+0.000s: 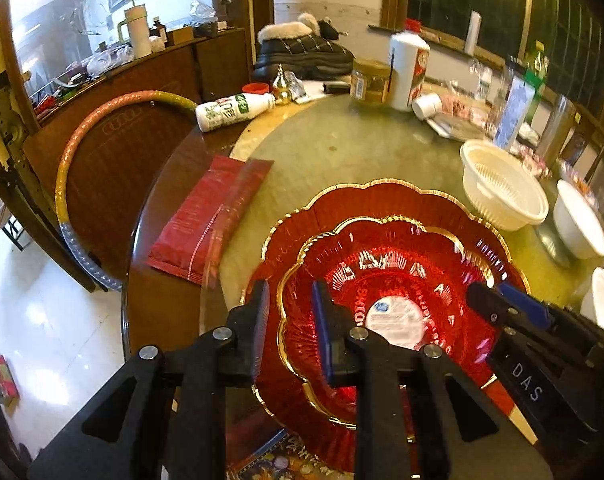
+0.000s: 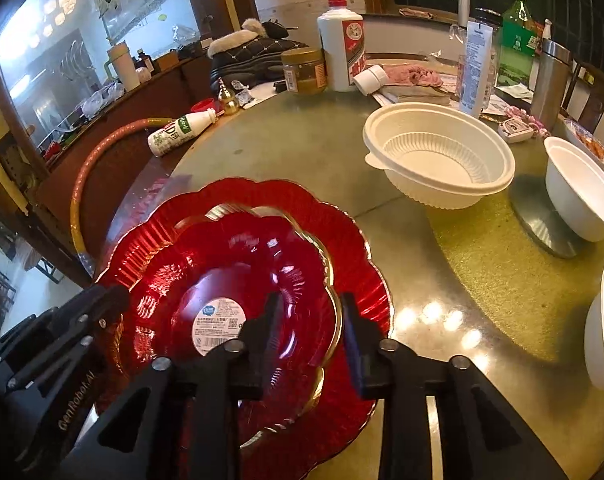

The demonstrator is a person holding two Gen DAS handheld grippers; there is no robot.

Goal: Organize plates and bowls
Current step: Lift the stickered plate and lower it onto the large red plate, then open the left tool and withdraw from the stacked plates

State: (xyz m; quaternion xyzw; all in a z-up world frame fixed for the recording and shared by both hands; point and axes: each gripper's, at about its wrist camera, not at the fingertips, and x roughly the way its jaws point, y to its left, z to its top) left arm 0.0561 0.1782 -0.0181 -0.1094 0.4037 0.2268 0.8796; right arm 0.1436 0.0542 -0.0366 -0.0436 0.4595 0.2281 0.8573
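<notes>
Nesting small red plate (image 2: 230, 276) in large red plate (image 2: 341, 236), left tongs (image 1: 292, 312) gripping its rim, right tongs (image 2: 311, 320) released

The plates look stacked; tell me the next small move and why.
Probably open the left gripper to release the smaller red plate: it already sits nested on the larger red plate, and the right gripper straddles its rim with jaws apart.
</notes>
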